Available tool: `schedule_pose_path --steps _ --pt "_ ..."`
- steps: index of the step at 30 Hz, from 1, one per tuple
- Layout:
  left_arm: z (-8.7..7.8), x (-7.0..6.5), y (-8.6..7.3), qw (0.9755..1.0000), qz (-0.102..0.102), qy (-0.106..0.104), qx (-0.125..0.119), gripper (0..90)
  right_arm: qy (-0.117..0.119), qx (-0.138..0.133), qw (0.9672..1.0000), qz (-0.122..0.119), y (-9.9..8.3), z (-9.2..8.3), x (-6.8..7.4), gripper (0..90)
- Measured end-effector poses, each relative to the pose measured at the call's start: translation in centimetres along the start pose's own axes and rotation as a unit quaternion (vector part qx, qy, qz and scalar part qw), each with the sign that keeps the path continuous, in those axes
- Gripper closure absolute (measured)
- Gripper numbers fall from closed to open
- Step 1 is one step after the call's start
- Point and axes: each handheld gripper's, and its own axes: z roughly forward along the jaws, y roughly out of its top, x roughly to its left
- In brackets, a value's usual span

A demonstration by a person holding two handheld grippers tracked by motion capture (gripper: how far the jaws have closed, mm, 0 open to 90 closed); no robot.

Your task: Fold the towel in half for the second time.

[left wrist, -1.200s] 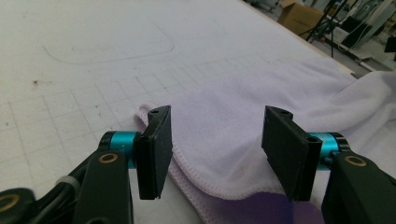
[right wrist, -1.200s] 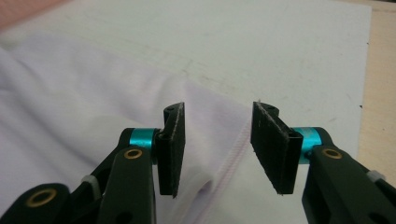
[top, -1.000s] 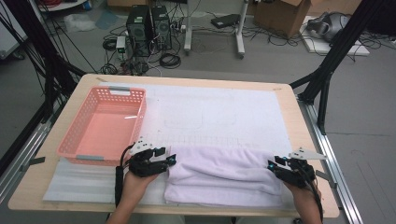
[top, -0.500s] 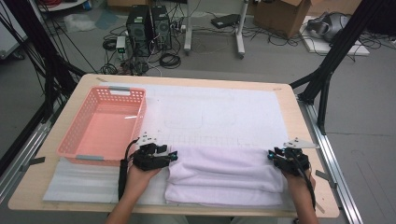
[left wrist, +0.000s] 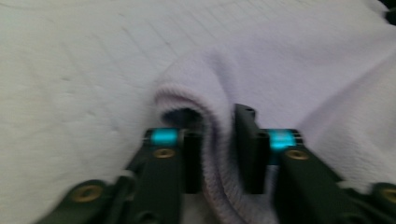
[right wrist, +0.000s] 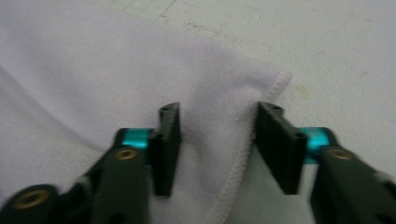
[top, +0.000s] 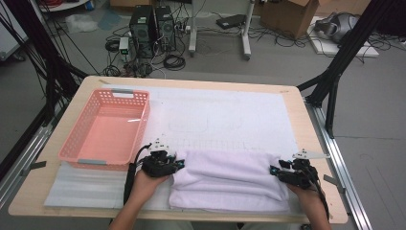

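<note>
Nearest to me, my left gripper [top: 178, 164] sits at the left end of the folded white terry towel [top: 230, 182], which lies along the near edge of the bench [top: 306, 124]. Its jaws have just been closing, and in the left gripper view they now pinch a raised fold of the towel [left wrist: 196, 88] between the pads. My right gripper [top: 275, 171] rests at the towel's right end. In the right gripper view its jaws stand partly apart, having just closed a little, with the stitched corner of the towel [right wrist: 224, 121] lying between them; the left pad looks close against the cloth and the right pad is clear of it, so nothing is clamped there.

Beyond my left hand [top: 143, 184], a pink plastic lattice basket [top: 76, 143] stands on the bench, just beside the towel's left end. Farther off, a white gridded mat [top: 225, 115] covers the bench top.
</note>
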Motion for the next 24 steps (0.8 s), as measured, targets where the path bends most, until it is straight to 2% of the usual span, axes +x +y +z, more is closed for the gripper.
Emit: schedule_pose_path --steps 1,2,4,6,11,13,14,21,24 --pt "0.0 0.0 0.0 1.0000 -0.004 0.000 0.000 78.3 0.018 0.003 0.9998 0.006 0.1 0.0 -0.1 73.6" --pt "0.0 0.1 0.0 1.0000 -0.008 -0.003 -0.003 78.8 0.034 0.007 0.9992 0.019 0.1 0.1 -0.1 75.3" --pt "-0.1 0.3 -0.1 0.9998 -0.017 -0.005 -0.006 79.6 0.036 0.013 0.9990 0.024 0.3 0.1 -0.1 78.0" --pt "-0.2 0.2 -0.1 0.9997 -0.018 0.000 -0.017 80.1 0.035 0.013 0.9991 0.021 0.3 0.1 -0.1 79.2" --pt "-0.7 0.4 1.0 0.9981 -0.019 0.012 -0.058 80.5 0.004 -0.018 0.9998 -0.003 0.9 -0.1 0.1 79.8" --pt "-0.7 0.5 1.8 0.9979 -0.012 0.022 -0.061 80.4 -0.006 -0.031 0.9995 -0.003 1.3 0.0 -0.1 79.8" --pt "-0.5 0.7 2.4 0.9972 -0.014 0.025 -0.069 80.4 -0.011 -0.034 0.9993 -0.003 1.6 0.2 -0.3 79.8" --pt "0.9 2.0 5.6 0.9958 -0.008 0.056 -0.073 80.1 -0.038 -0.042 0.9984 -0.009 4.0 1.9 -1.4 79.5" --pt "1.6 2.7 6.5 0.9953 -0.010 0.064 -0.072 80.1 -0.047 -0.042 0.9980 -0.012 5.4 2.5 -1.9 79.3"
